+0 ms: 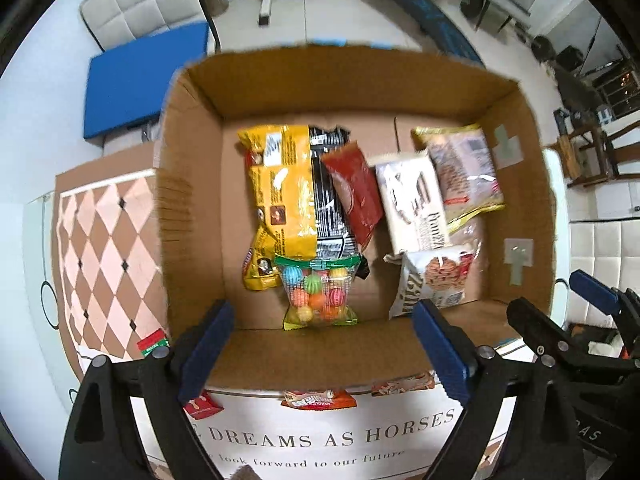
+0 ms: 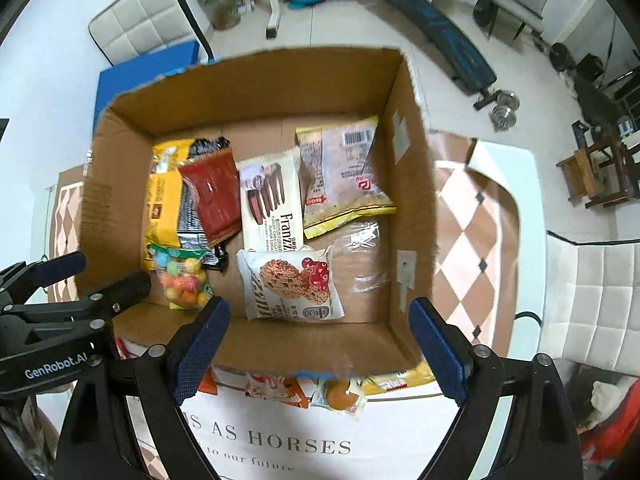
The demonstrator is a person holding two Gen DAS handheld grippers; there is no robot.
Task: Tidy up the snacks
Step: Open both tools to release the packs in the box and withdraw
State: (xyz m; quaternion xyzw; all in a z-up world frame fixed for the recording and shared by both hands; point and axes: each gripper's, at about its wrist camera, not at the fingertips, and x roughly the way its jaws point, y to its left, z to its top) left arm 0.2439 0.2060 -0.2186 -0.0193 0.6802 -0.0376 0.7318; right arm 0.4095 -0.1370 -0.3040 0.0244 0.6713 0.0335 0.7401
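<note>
An open cardboard box (image 1: 280,80) (image 2: 260,80) holds several snack packs. On its left lie a yellow bag (image 1: 280,184), a black striped pack (image 1: 328,208), a red pack (image 1: 356,192) (image 2: 214,196) and a clear bag of coloured candy balls (image 1: 318,292) (image 2: 184,280). On its right lie a white Franzzi pack (image 1: 416,208) (image 2: 272,200), a white cookie pack (image 1: 432,280) (image 2: 292,284) and a yellow-edged pack (image 1: 464,168) (image 2: 344,172). My left gripper (image 1: 324,356) and right gripper (image 2: 316,352) hover open and empty above the box's near wall.
Loose snacks lie on the table just in front of the box: an orange pack (image 1: 318,400), a small red box (image 1: 202,406) and a pack with an orange ball (image 2: 340,396). A diamond-patterned cloth (image 1: 100,260) (image 2: 472,240) flanks the box. A blue pad (image 1: 140,80) lies behind.
</note>
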